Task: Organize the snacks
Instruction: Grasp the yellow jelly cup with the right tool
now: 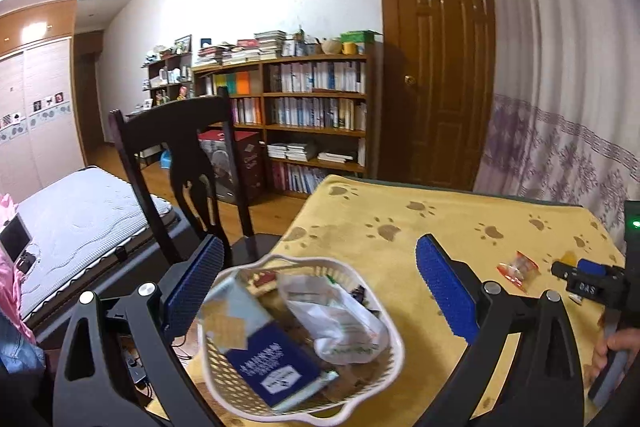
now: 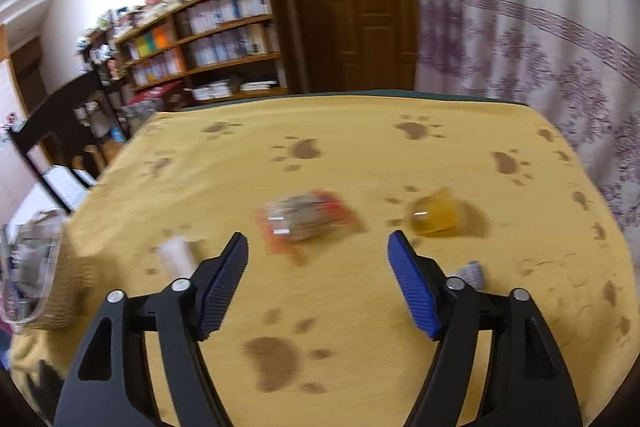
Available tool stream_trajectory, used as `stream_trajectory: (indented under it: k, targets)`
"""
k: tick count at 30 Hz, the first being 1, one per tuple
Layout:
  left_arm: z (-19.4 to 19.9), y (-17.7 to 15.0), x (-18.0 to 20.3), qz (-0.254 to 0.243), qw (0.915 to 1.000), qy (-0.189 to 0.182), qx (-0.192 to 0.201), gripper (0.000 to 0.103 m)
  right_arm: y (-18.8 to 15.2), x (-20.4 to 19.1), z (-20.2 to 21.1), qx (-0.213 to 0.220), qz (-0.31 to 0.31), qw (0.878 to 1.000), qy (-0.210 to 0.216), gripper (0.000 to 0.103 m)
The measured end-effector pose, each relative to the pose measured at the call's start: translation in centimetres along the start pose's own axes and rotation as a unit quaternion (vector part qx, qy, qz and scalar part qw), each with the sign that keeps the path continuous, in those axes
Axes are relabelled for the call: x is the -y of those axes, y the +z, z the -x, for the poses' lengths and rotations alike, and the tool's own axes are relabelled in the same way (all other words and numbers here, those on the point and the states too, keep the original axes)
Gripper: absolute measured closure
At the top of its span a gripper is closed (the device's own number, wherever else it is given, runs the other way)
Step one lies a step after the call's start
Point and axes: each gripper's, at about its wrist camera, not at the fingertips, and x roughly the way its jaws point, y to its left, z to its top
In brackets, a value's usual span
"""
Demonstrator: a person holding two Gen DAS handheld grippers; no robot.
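Observation:
A white lattice basket (image 1: 224, 375) holds a blue box (image 1: 276, 367), a white wrapper (image 1: 340, 323) and other snacks. My left gripper (image 1: 320, 267) hangs open above the basket, a finger on each side of it. On the yellow paw-print cloth (image 2: 360, 155) lie a red-edged clear snack packet (image 2: 306, 217), a yellow jelly cup (image 2: 434, 215), a small white wrapped piece (image 2: 176, 257) and a grey wrapper (image 2: 472, 273). My right gripper (image 2: 318, 243) is open just short of the red packet, empty. The left wrist view shows that packet (image 1: 518, 267) and the right gripper (image 1: 580, 273).
A dark wooden chair (image 1: 176, 155) stands at the table's left edge, with a mattress (image 1: 80, 223) beyond it. A bookshelf (image 1: 316, 107), a brown door (image 1: 440, 67) and a patterned curtain (image 1: 568, 107) lie behind the table. A hand (image 1: 612, 351) holds the right gripper's handle.

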Motion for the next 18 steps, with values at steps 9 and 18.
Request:
stream_trajectory:
  k: [9, 18]
  targets:
    - [-1.0, -0.7, 4.7, -0.040, 0.9985, -0.037, -0.010, 0.005, 1.2, 6.7, -4.2, -0.059, -0.026, 0.997, -0.052, 0.023]
    - [-2.9, -1.0, 8.1, -0.070, 0.9948, -0.068, -0.030, 0.005, 2.0, 6.5, -7.6, -0.091, -0.019, 0.995, -0.035, 0.023]
